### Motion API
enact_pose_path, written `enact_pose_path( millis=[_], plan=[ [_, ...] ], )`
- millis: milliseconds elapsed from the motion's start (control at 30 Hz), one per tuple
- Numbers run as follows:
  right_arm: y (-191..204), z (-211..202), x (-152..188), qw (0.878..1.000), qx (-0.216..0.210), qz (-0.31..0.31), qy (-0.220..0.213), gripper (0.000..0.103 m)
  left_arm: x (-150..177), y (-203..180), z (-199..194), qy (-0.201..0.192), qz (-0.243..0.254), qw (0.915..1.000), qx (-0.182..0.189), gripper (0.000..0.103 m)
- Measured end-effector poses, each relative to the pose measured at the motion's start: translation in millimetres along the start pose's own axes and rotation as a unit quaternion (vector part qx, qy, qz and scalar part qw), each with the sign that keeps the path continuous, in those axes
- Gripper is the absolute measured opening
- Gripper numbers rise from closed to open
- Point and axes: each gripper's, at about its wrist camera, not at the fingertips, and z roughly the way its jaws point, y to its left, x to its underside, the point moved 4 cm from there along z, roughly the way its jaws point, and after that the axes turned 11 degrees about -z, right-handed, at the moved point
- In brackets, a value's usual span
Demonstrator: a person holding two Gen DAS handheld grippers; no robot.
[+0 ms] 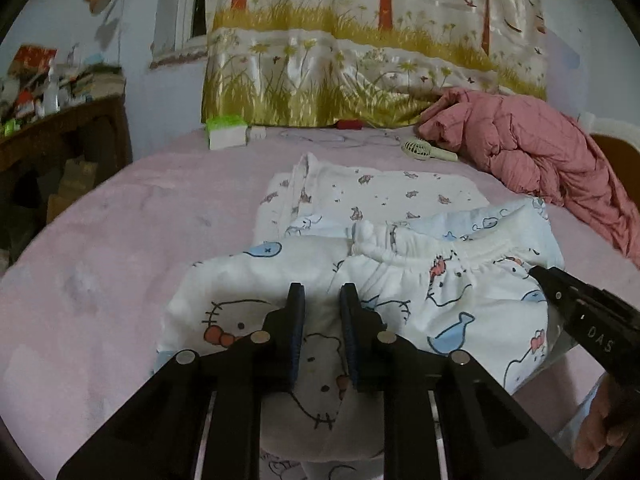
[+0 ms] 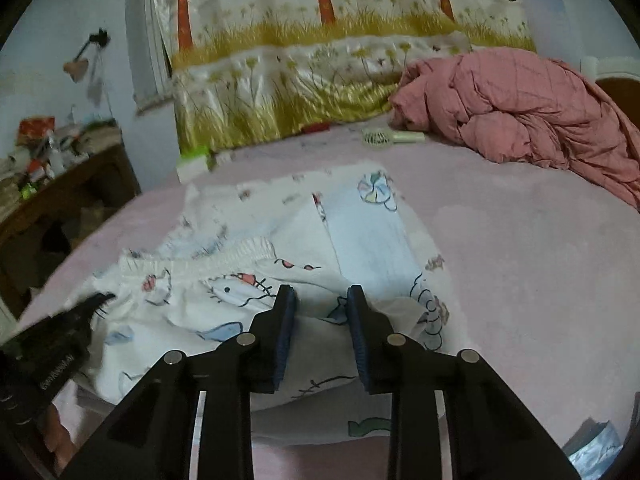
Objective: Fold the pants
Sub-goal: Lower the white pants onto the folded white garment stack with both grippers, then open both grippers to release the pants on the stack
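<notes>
Left wrist view: left gripper (image 1: 322,300) pinched onto near edge of soft white cartoon-cat print cotton pants (image 1: 400,300) on fuzzy pink bedspread (image 1: 120,220), waistband running left-right just ahead. Right wrist view: right gripper (image 2: 322,304) clamped on same near edge, both equally close.

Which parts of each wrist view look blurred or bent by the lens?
Left wrist view: the shelf clutter at the left edge is smeared, and the bed bows into a dome. Right wrist view: the left gripper is motion-blurred at its tip, and the green box is streaked.
</notes>
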Motion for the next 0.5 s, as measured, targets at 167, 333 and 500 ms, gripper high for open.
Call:
enact_pose_path(
  millis=[167, 333, 500],
  plan=[
    [3.0, 0.8, 2.6, 1.0, 0.014, -0.02, 0.002, 0.029, 3.6, -2.2, 2.2, -0.005, 0.015, 0.9997, -0.017, 0.018],
    [2.3, -0.3, 1.9, 1.0, 0.011, -0.018, 0.002, 0.029, 2.5, -2.0, 1.7, -0.004, 0.012, 0.9998, -0.014, 0.018],
    [0.0, 0.4, 0.8, 1.0, 0.002, -0.01, 0.003, 0.029, 0.7, -1.4, 0.2, -0.006, 0.011, 0.9998, -0.014, 0.019]
  ],
)
